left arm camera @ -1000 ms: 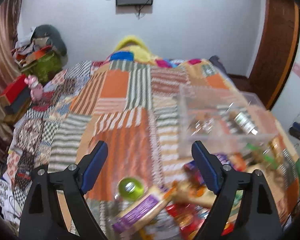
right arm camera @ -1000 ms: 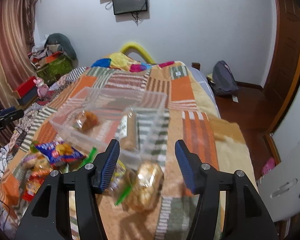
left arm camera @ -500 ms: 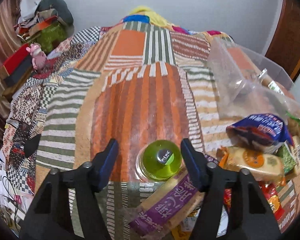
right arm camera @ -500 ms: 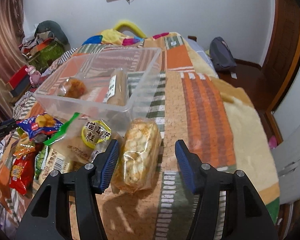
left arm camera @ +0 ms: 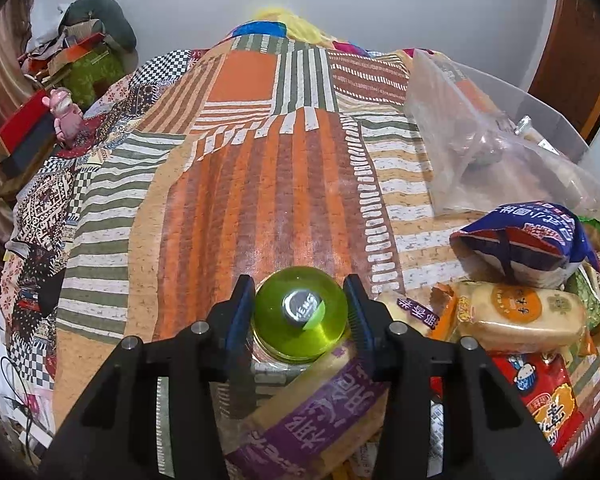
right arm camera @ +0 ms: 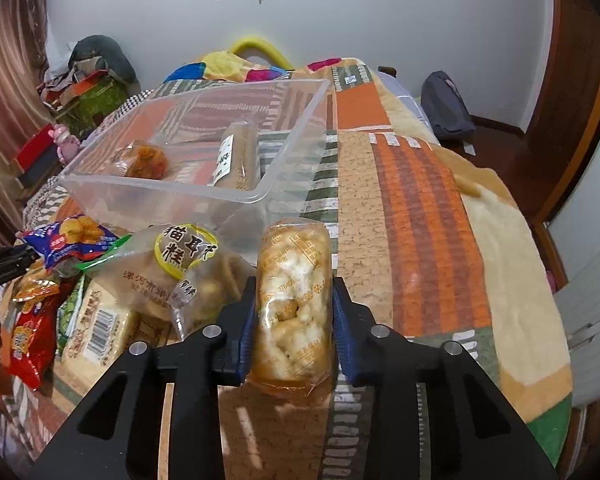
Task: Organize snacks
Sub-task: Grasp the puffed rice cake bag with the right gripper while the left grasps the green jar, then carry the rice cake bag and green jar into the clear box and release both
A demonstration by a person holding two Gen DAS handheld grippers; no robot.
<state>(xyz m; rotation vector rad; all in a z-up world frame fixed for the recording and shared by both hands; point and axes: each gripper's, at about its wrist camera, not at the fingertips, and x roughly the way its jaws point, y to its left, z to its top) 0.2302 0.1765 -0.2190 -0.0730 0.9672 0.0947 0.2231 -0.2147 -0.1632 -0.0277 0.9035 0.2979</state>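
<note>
Jaws of the left gripper (left arm camera: 300, 312) pinch a green jar (left arm camera: 300, 316) on the bed (left arm camera: 260, 184); the right gripper's (right arm camera: 293, 312) jaws clamp a pastry pack (right arm camera: 294, 300), bin (right arm camera: 204, 196) just ahead.

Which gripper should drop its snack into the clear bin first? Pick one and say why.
Right. The right gripper is closed on the puffed snack pack, with the clear bin just ahead. The left gripper clamps the green bottle, farther from the bin, off to its right.
</note>
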